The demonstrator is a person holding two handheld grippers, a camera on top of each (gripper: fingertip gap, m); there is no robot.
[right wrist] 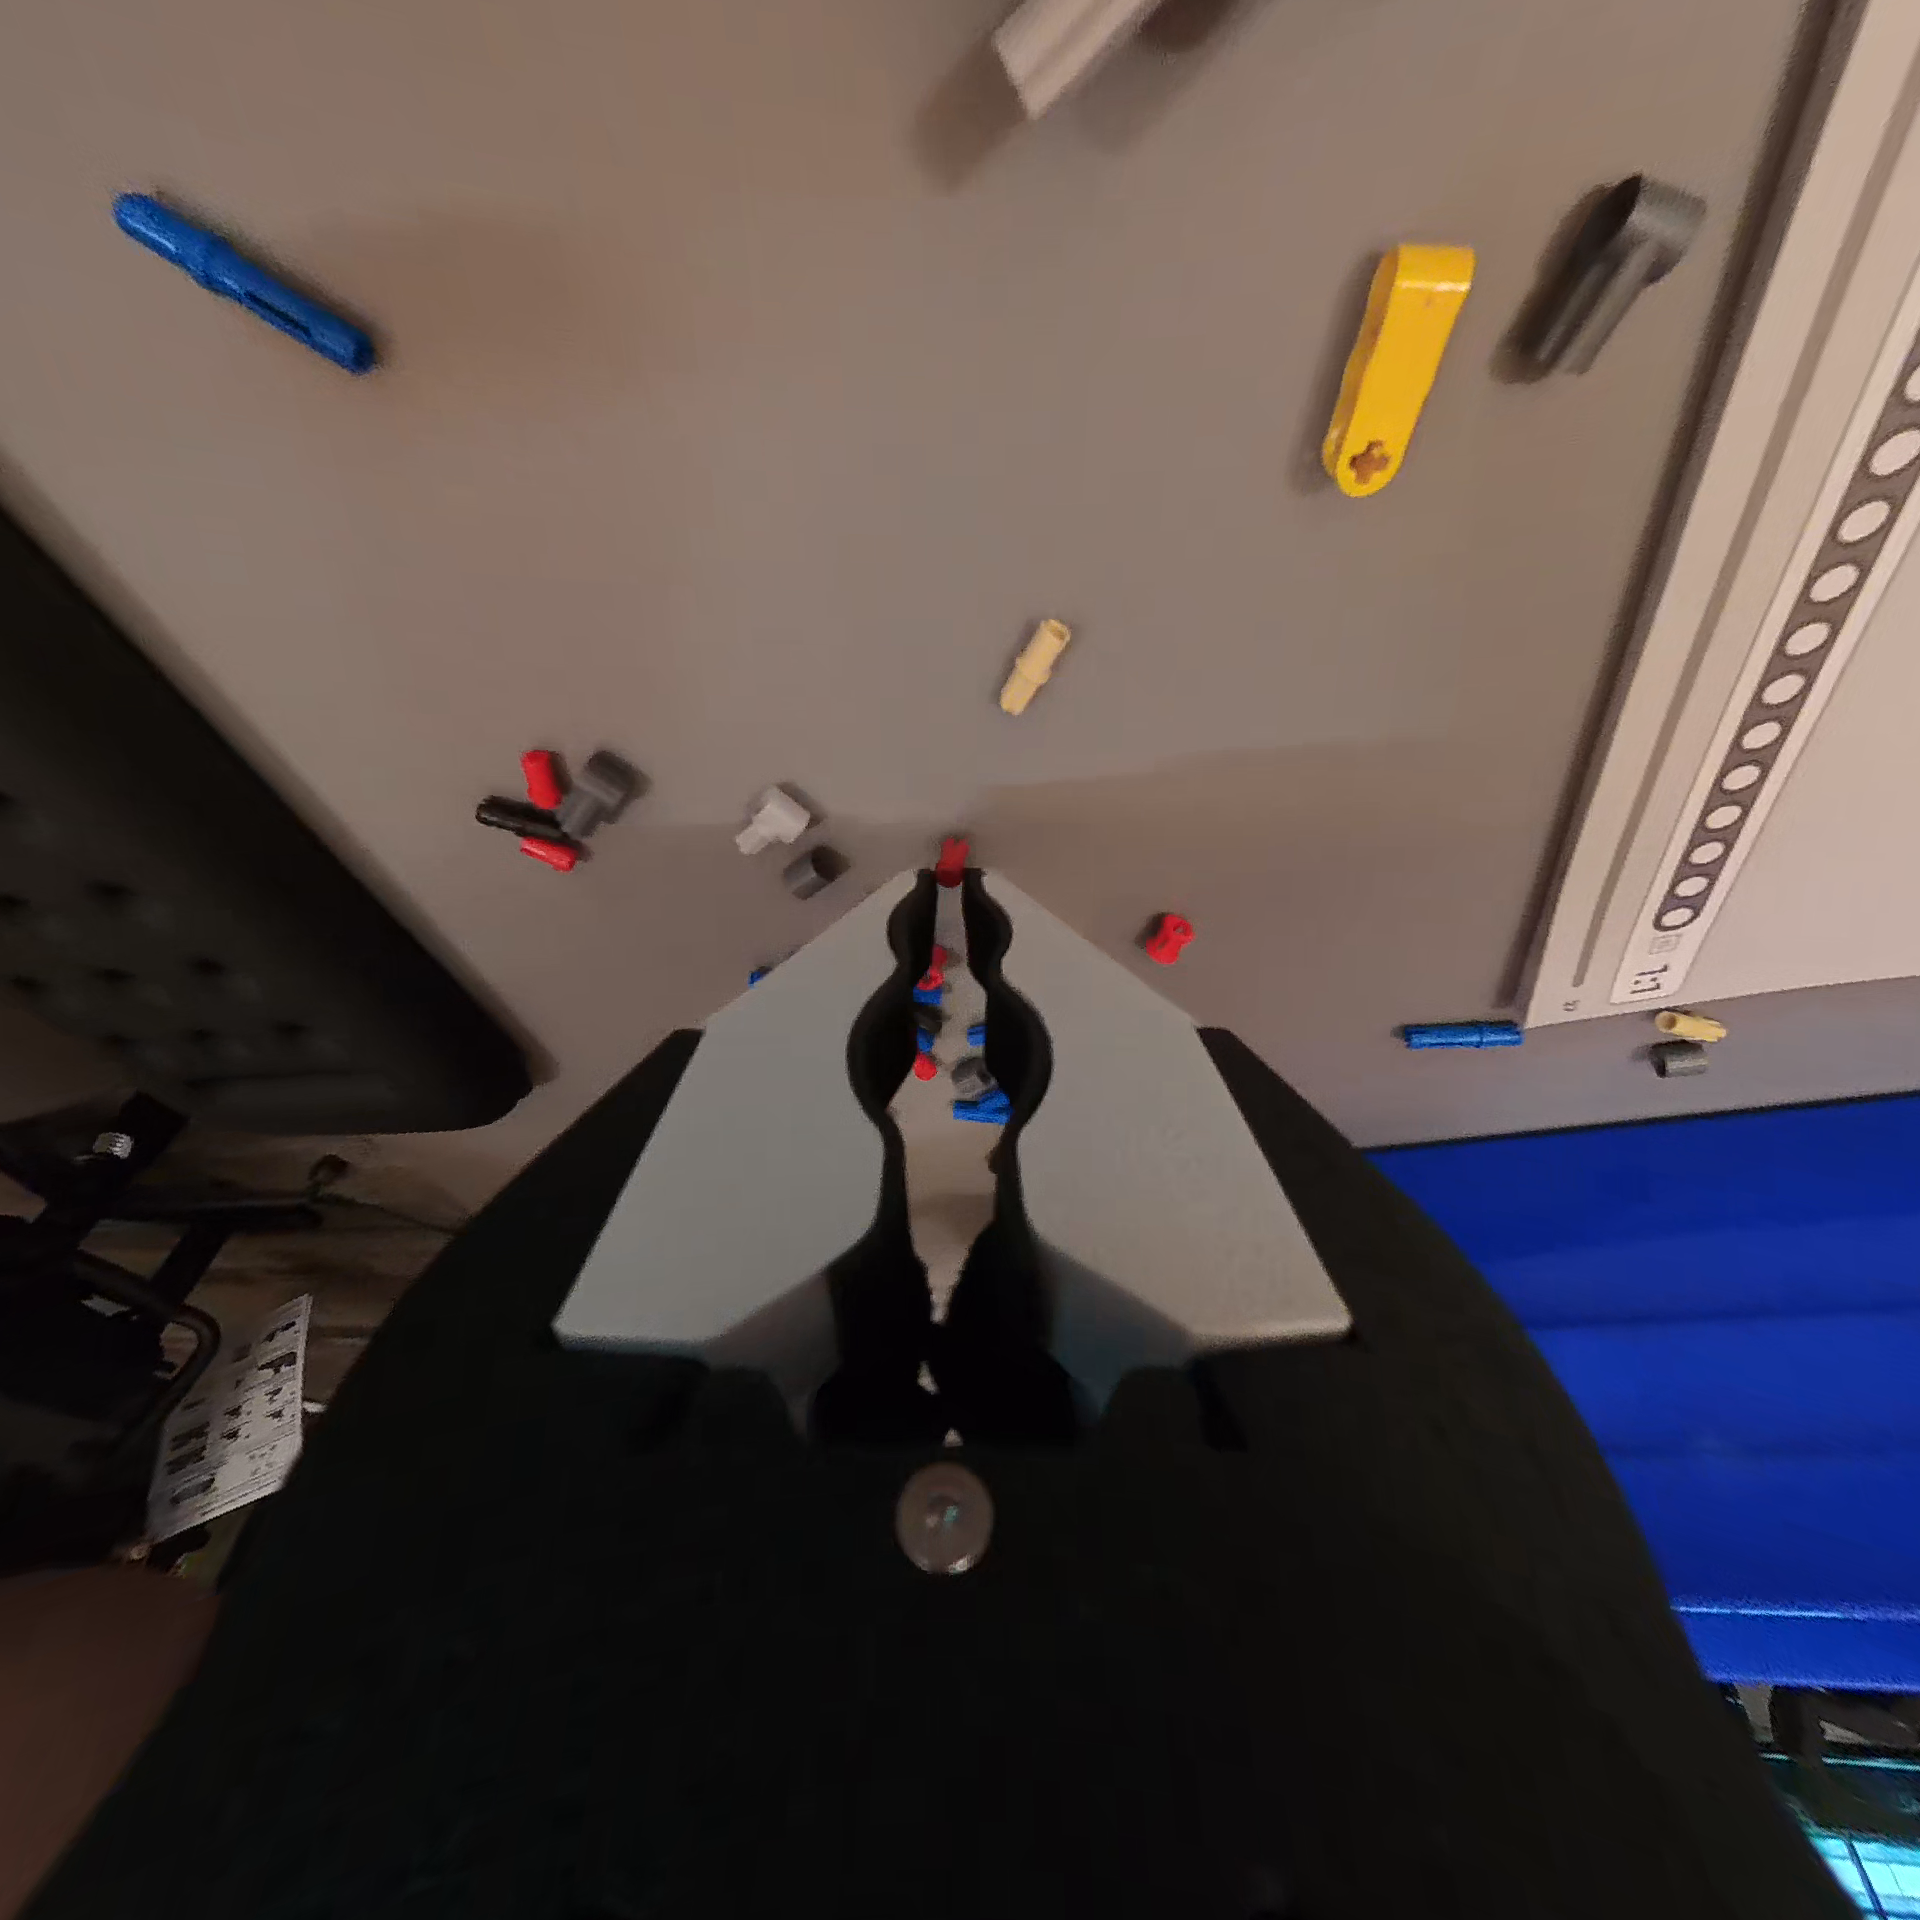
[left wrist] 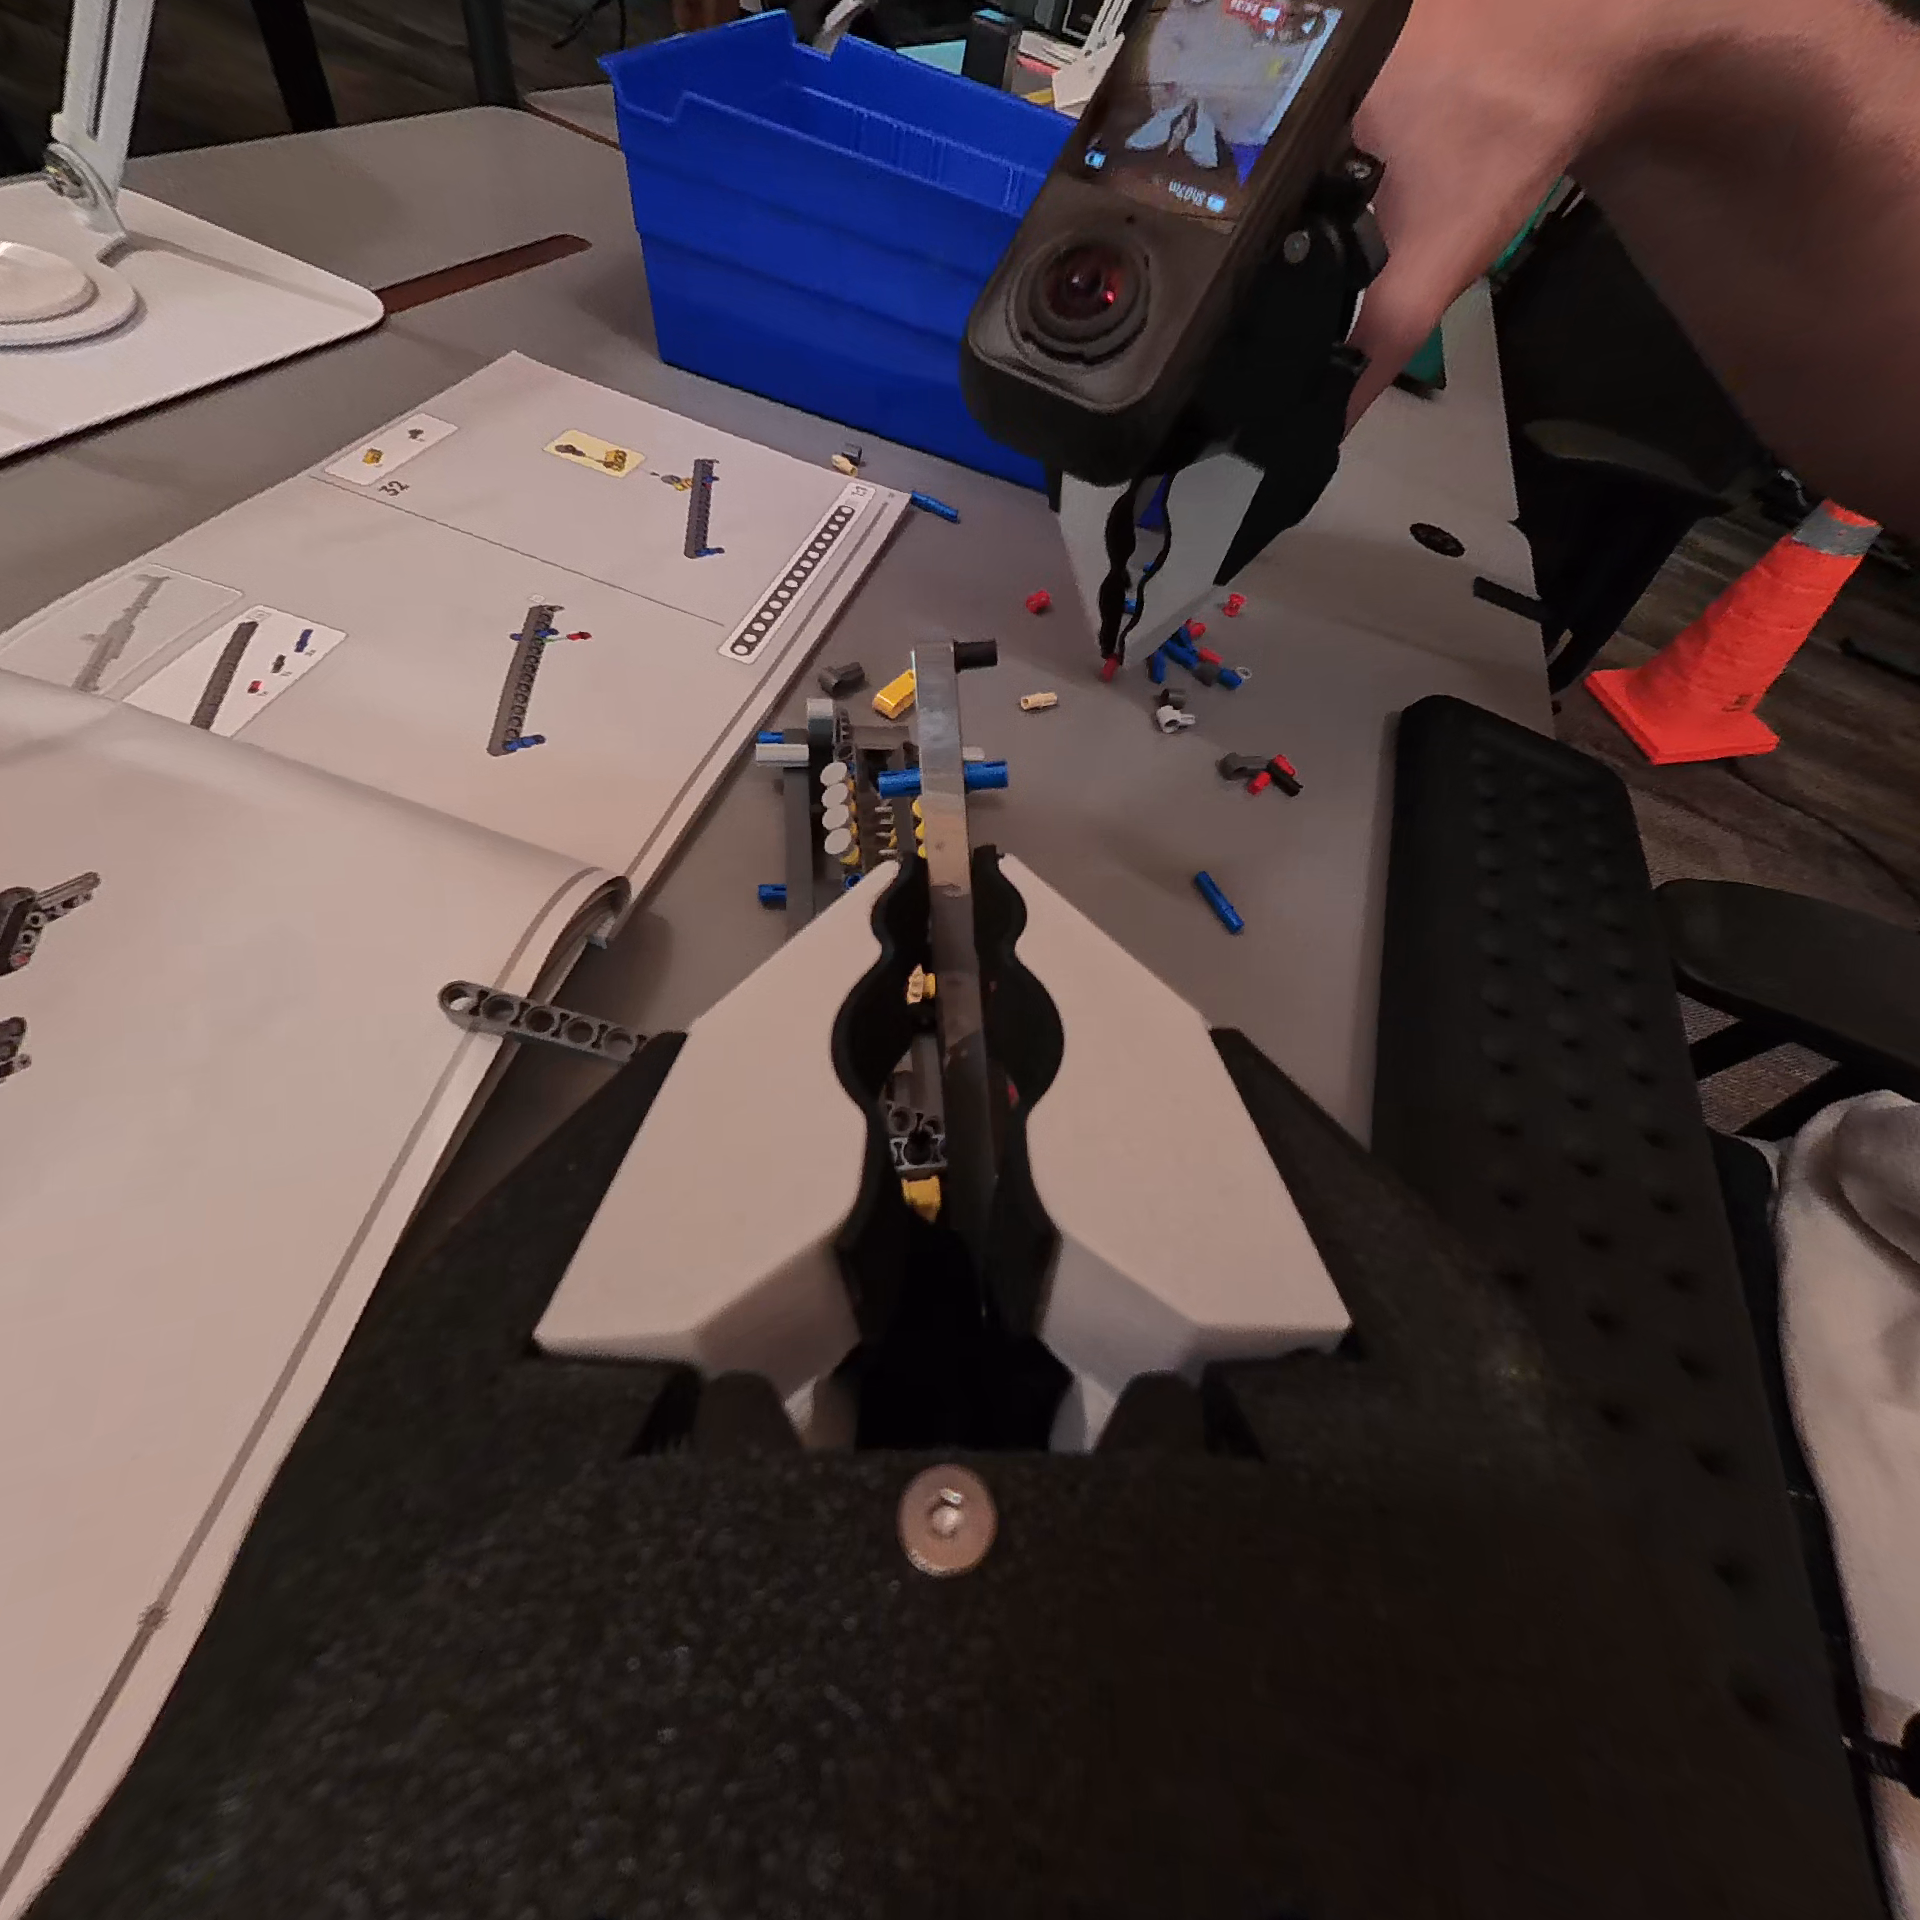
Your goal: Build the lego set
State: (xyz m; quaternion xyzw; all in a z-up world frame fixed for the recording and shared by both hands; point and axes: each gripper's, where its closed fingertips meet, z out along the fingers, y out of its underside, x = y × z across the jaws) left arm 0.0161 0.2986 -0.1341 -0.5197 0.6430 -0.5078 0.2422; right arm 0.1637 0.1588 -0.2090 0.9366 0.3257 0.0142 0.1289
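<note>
Here, my left gripper [left wrist: 951, 883]: clenched on the long grey lego beam [left wrist: 943, 769].
My right gripper [right wrist: 948, 878]: pinching a small red lego pin [right wrist: 950, 862].
Grey tabletop [left wrist: 1091, 831]: scattered pins, open instruction booklet [left wrist: 416, 665].
Beyond: blue plastic bin [left wrist: 821, 229], orange cone [left wrist: 1745, 634] on the floor.
</note>
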